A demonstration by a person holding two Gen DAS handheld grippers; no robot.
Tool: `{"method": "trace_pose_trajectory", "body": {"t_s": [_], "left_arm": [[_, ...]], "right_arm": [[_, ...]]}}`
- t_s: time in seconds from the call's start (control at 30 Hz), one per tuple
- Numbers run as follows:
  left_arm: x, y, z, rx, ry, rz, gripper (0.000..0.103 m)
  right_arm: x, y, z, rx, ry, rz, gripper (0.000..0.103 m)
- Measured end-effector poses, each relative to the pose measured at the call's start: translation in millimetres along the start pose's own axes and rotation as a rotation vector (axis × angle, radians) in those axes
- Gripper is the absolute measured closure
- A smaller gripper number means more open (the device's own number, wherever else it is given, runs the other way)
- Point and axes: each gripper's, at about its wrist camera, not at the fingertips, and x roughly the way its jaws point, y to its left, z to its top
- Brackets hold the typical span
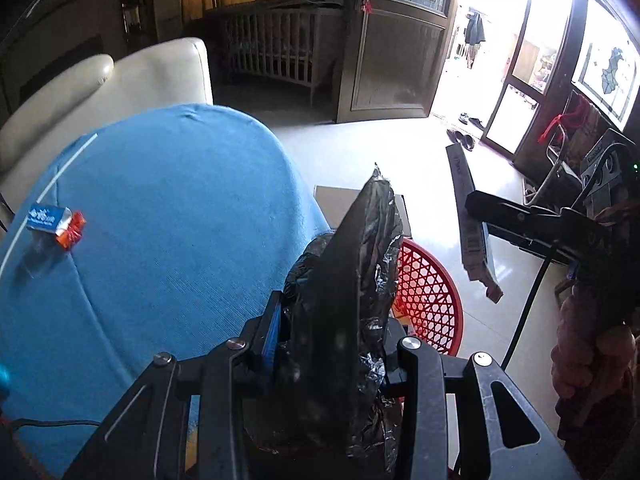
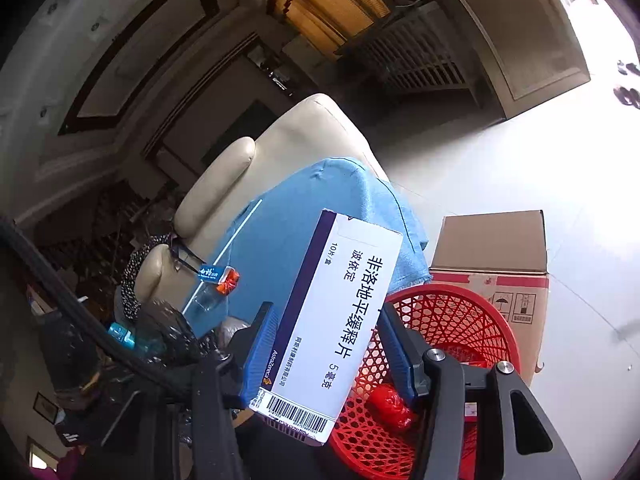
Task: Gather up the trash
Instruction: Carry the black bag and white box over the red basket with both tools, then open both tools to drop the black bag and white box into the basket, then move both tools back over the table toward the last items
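Spreading across the left of both views is one blue cloth (image 1: 168, 208) over a surface, with one cream armchair (image 1: 160, 72) behind it. One brown cardboard box (image 2: 490, 248) stands on the pale floor, and one red mesh basket (image 2: 452, 320) sits just in front of it, beside the cloth's edge. One small red crumpled item (image 2: 390, 404) lies inside the basket. On the cloth rest one small blue carton (image 1: 45, 218), one orange wrapper (image 1: 72, 230) touching it, and one clear plastic scrap (image 1: 34, 256) just beside them.

One left gripper (image 1: 332, 344) is closed nearly all the way on one crumpled black plastic bag (image 1: 352, 264), which stands up between its fingers above the basket's rim. One right gripper (image 2: 328, 352) is closed partway on one white and purple medicine box (image 2: 340, 308), pinching its flat sides, with the box tilted and hanging beside the basket, at its near rim.
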Motion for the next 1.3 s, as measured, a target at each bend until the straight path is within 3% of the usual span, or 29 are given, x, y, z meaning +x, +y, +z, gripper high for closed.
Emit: {"method": "trace_pose_trajectory", "body": {"t_s": [0.23,0.4,0.57,0.8,1.03,1.3], "left_arm": [[16.2,1.7,-0.8,-0.011,0.056,-0.051,0.063],[15.9,-6.7,-2.5,0.017,0.054,-0.068,0.062],[13.8,-5.2,-2.4,0.021,0.043,-0.068,0.044],[7.1,8.2,0.4,0.014,0.005,-0.026,0.043],[-1.6,67.6,-16.3,-0.090,0.006,0.064,0.043],[-32.8,182.6,-47.3,-0.287,-0.012,0.233,0.043]], "right_arm": [[8.4,-6.1,-3.2,0.025,0.020,-0.013,0.047],[12.5,-7.6,-4.5,0.022,0.032,-0.048,0.047],[14.9,-13.2,-4.3,0.052,0.042,-0.077,0.038],[13.0,-16.4,-4.1,0.053,0.037,-0.091,0.038],[13.4,0.0,-3.2,-0.008,0.031,-0.081,0.038],[57.9,46.1,5.8,-0.075,0.110,-0.025,0.038]]}}
